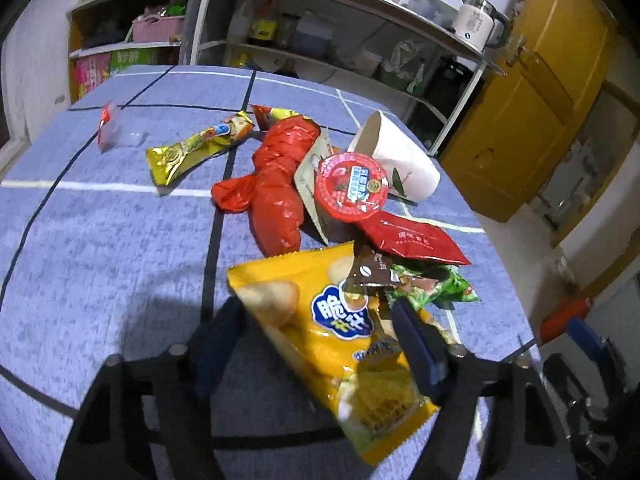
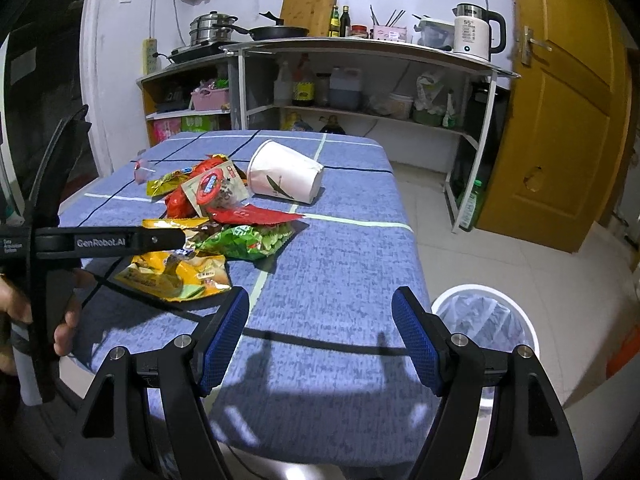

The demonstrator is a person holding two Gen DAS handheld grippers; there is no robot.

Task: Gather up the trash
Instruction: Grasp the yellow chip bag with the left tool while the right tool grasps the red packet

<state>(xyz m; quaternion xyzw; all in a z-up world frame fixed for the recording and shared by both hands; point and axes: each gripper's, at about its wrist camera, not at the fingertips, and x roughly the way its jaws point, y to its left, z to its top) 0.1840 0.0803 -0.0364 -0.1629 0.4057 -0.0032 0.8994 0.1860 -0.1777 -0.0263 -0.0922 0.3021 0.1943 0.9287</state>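
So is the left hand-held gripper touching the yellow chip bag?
Touching: the left wrist view shows the left hand-held gripper with the yellow chip bag between its fingers.

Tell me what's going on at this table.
A person holding two grippers is clearing snack trash off a blue tablecloth. The left gripper has its jaws around a yellow chip bag, though they still look spread wide, so the grip is unclear. The right gripper hangs open and empty above the table's near edge. A white paper cup, red plastic bag and other wrappers remain piled. A lined white trash bin waits on the floor.
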